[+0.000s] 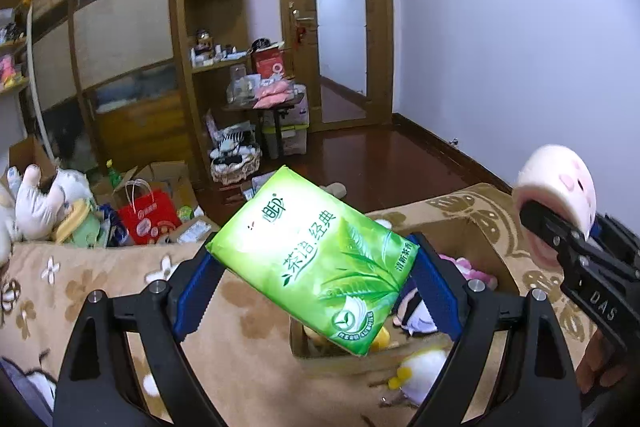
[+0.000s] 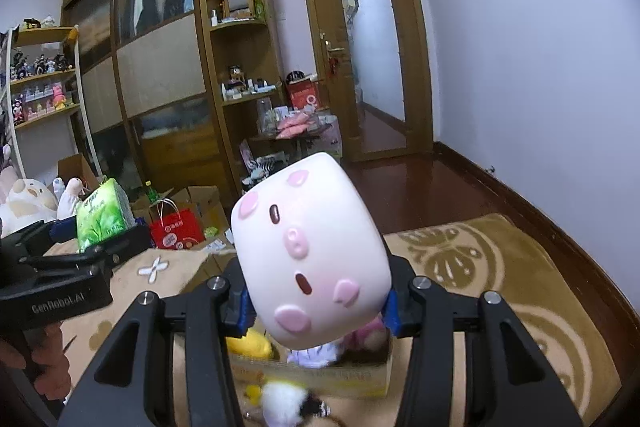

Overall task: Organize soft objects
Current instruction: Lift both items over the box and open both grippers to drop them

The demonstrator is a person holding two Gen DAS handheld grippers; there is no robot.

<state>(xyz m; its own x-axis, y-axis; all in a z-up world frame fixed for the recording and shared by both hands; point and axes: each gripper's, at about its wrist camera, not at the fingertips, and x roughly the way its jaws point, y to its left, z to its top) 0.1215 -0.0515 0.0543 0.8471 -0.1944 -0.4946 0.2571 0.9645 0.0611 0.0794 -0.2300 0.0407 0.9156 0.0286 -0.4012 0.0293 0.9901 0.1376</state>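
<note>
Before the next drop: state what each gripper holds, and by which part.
Left gripper: green tissue pack, clamped across its long sides. Right gripper: pink pig toy, pinched at its lower sides.

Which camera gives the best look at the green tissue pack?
The left wrist view: the tissue pack fills the middle, held between the left tongs, its printed face fully readable. The right wrist view shows it only small at the left edge, side-on and partly hidden by the tongs.
</note>
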